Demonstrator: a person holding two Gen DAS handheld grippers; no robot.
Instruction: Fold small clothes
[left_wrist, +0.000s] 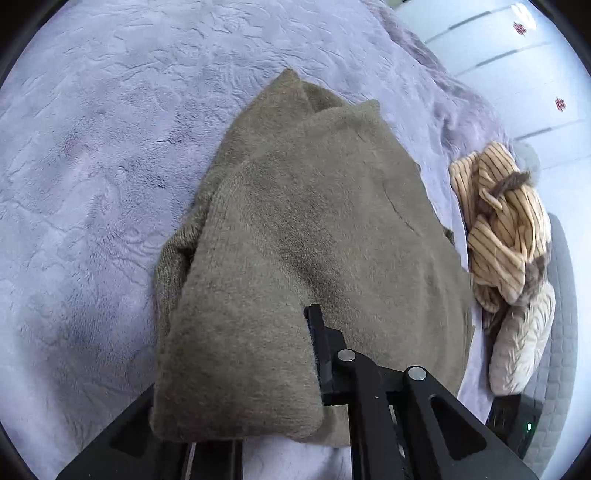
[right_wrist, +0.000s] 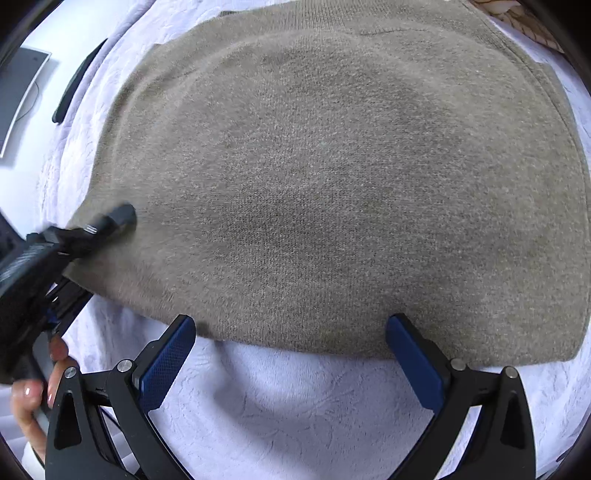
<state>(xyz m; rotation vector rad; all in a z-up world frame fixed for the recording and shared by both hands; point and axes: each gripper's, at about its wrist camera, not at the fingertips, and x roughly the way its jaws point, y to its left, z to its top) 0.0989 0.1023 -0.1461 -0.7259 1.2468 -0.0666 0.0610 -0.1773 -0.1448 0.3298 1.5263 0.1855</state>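
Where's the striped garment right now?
In the left wrist view, the striped garment lies crumpled at the right, beside the sweater on the blanket, with a pale quilted piece just below it.

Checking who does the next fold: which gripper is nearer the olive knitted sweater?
Left. The left gripper is on the olive knitted sweater, fabric draped over one finger. The right gripper is open at its near edge, fingers at the hem.

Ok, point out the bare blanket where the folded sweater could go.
Bare lavender blanket spreads wide on the left of the olive sweater. A smaller free strip lies at its near hem, between the right gripper fingers. Crowded: the sweater's right, where the striped garment and cream garment pile up.
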